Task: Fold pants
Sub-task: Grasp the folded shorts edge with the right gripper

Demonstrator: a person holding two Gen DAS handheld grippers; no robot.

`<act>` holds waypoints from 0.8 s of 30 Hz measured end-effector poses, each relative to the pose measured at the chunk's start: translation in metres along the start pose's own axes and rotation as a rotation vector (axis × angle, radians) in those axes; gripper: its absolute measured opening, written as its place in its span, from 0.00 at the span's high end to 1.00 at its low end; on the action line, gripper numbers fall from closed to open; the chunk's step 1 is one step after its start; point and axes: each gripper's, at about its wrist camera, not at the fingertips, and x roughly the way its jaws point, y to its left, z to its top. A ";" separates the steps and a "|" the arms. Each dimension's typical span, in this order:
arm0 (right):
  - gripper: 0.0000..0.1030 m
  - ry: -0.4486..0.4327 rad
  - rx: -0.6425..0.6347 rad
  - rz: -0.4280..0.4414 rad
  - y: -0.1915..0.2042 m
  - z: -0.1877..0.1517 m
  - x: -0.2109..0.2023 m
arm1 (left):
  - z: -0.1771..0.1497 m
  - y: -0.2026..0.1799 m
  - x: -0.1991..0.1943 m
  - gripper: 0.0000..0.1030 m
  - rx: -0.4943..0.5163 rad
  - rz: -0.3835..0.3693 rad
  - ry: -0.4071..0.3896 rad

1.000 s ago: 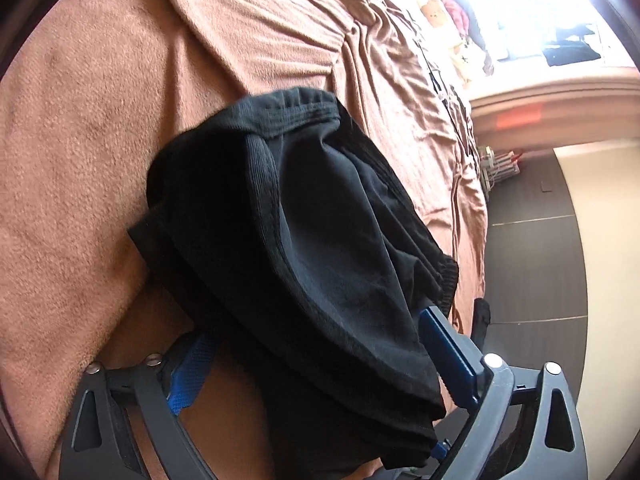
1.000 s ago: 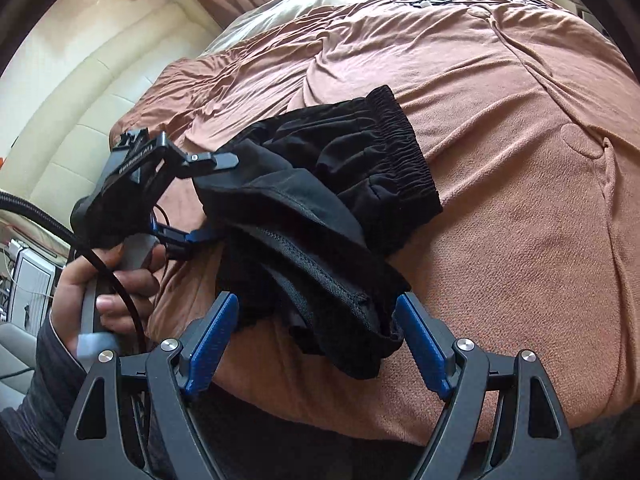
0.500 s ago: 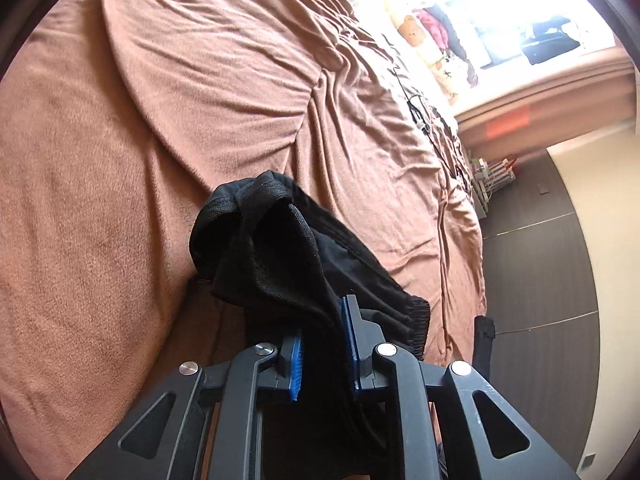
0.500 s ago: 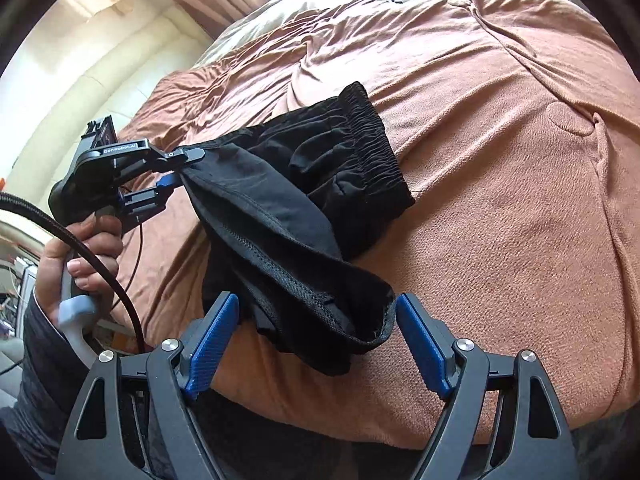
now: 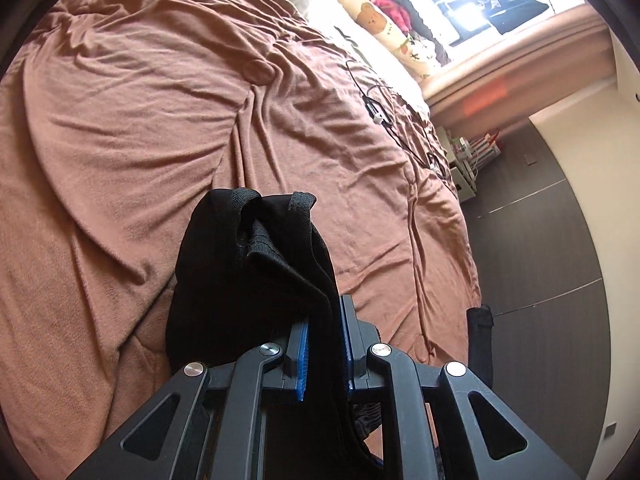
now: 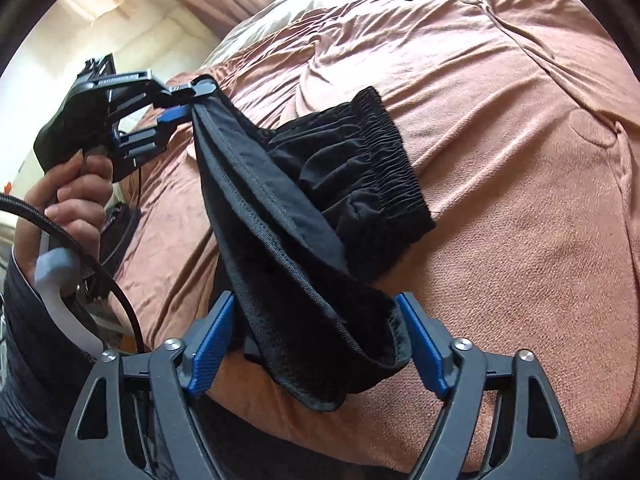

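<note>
Black pants [image 6: 304,216] lie partly folded on a brown bedspread [image 6: 520,160], elastic waistband [image 6: 396,148] to the right. My left gripper [image 5: 325,344] is shut on a corner of the pants [image 5: 256,272] and holds it lifted above the bed. In the right wrist view the left gripper [image 6: 188,100] pinches that corner at upper left, and the cloth hangs taut from it. My right gripper [image 6: 316,336] is open, its blue pads either side of the lower hem fold [image 6: 320,344], which lies between them.
The brown bedspread [image 5: 120,140] is wrinkled all over. A black cable [image 5: 384,116] lies across its far part. Pillows and a soft toy [image 5: 380,20] sit at the head. Dark floor [image 5: 540,280] and a small rack [image 5: 472,156] lie to the right of the bed.
My left gripper closed on the pants corner and lifted it up and away from the bed. The cloth now hangs stretched. The right gripper stayed open around the lower fold.
</note>
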 end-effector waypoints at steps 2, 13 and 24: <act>0.66 -0.007 0.043 0.017 -0.011 -0.002 -0.001 | 0.003 -0.006 0.007 0.86 0.014 0.007 0.010; 0.97 -0.042 0.039 0.055 -0.025 -0.020 -0.024 | 0.006 -0.033 0.049 0.88 0.064 0.009 0.076; 0.97 -0.041 0.043 0.042 -0.033 -0.036 -0.040 | -0.010 -0.063 0.087 0.87 0.132 0.004 0.158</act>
